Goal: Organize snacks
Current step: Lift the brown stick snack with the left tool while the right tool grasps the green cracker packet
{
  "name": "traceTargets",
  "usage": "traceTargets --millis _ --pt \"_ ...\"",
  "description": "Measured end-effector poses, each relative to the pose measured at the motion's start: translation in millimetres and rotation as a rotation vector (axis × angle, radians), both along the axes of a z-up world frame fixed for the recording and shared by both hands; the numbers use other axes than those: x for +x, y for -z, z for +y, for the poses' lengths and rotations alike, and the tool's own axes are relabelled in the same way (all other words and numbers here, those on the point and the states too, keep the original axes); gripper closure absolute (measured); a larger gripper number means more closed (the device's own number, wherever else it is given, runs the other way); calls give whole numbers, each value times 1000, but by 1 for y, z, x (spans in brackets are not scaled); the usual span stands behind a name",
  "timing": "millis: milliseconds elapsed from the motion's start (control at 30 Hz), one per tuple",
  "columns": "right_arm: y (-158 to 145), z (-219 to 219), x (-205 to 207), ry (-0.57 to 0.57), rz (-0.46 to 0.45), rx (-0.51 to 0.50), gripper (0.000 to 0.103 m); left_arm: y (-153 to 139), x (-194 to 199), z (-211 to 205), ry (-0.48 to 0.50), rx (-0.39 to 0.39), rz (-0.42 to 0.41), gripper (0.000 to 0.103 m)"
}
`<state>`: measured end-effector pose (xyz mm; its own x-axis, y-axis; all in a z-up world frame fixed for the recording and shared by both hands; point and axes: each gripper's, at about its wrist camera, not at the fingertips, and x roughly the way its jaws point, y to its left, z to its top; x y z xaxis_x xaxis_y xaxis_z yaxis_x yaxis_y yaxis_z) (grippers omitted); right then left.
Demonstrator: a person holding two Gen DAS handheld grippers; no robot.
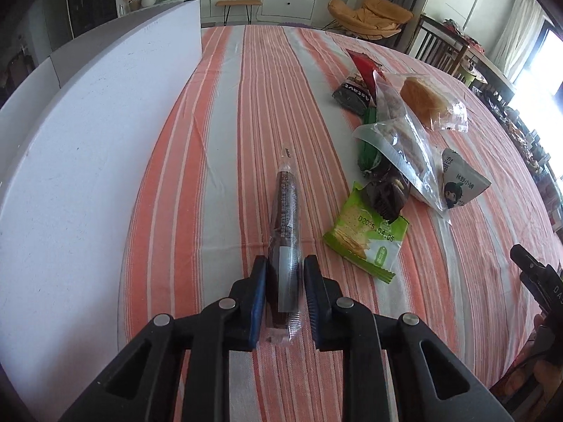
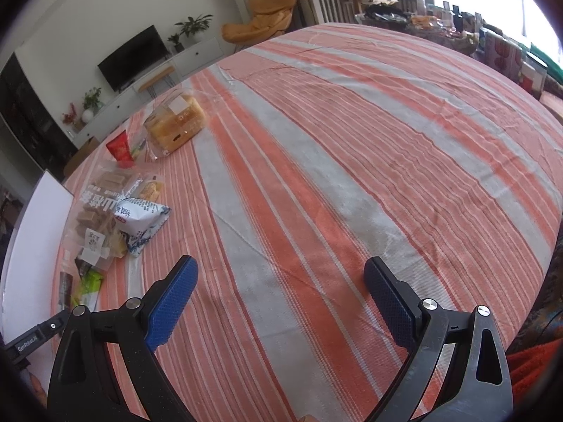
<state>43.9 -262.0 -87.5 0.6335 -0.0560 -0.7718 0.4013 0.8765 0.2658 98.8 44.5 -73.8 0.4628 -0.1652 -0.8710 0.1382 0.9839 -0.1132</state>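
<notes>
My left gripper [image 1: 285, 263] is shut on a long brown snack bar in a clear wrapper [image 1: 285, 218], which points away from me over the striped tablecloth [image 1: 225, 133]. To its right lies a pile of snacks: a green cracker packet [image 1: 366, 235], a dark chocolate snack [image 1: 385, 190], clear bags of biscuits [image 1: 404, 140], a wrapped bread bun [image 1: 429, 102] and a black packet [image 1: 353, 95]. My right gripper [image 2: 281, 270] is open and empty over bare cloth. The pile shows at the left of the right wrist view, with a bread loaf bag [image 2: 176, 123] and a white-blue packet [image 2: 140, 218].
A tall white board [image 1: 88, 133] stands along the table's left side, also seen in the right wrist view [image 2: 38, 232]. The right gripper's body [image 1: 538, 281] shows at the right edge of the left wrist view. Chairs and a cluttered sideboard [image 2: 440, 10] lie beyond the table.
</notes>
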Motion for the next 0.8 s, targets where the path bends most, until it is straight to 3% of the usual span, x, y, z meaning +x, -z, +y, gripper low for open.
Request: traceTargets --millis 167,300,333,400,433,533,600,800 --pt "0 -1 -2 6 -4 5 6 2 4 -27 33 149 -63 54" --pt "0 -3 -2 10 -8 15 6 3 11 -33 25 201 -103 49" --pt "0 -4 -2 9 -8 15 6 3 13 -33 25 195 -109 50" --pt "0 -4 -2 8 -8 16 6 3 15 -32 42 160 -113 65" --pt "0 -4 -2 8 -9 16 6 3 16 -36 59 135 -111 83" --pt "0 -4 -2 9 -9 17 6 3 15 -50 73 162 -126 85" --pt "0 -3 -2 9 -8 15 6 3 11 -58 93 124 -118 85" --pt "-1 -4 -1 7 -7 12 6 0 -31 -101 262 73 -125 85"
